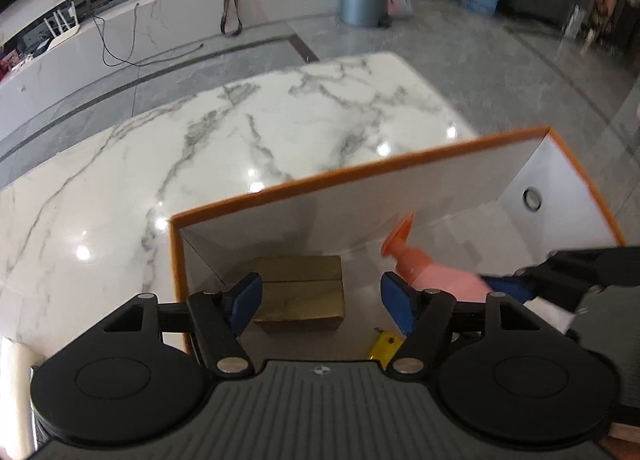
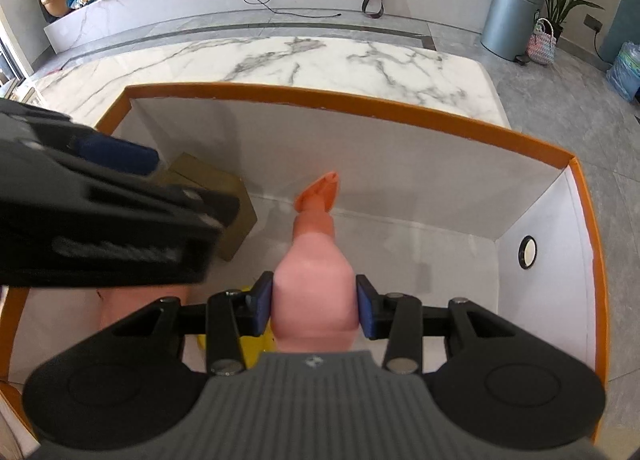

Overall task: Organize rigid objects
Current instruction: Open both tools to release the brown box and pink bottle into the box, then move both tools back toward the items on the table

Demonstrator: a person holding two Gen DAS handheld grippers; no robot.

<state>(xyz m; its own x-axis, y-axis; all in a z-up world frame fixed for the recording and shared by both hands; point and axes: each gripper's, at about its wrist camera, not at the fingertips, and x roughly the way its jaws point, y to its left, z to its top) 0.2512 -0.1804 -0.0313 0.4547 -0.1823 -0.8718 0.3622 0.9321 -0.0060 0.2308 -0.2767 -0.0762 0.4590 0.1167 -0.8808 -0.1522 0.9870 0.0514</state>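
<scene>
Currently our right claw (image 2: 314,310) grips the pink bottle (image 2: 314,288), lowering it into the orange-rimmed box (image 2: 360,104). Left claw (image 1: 322,300) is released over the gold box (image 1: 300,292), apparently already placed.

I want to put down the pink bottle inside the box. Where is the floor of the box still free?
The white floor right of the pink plastic pump bottle, toward the wall with the round eyelet, is bare. The left side is crowded: the gold rectangular box, a yellow object and the left gripper, jaws open.
</scene>
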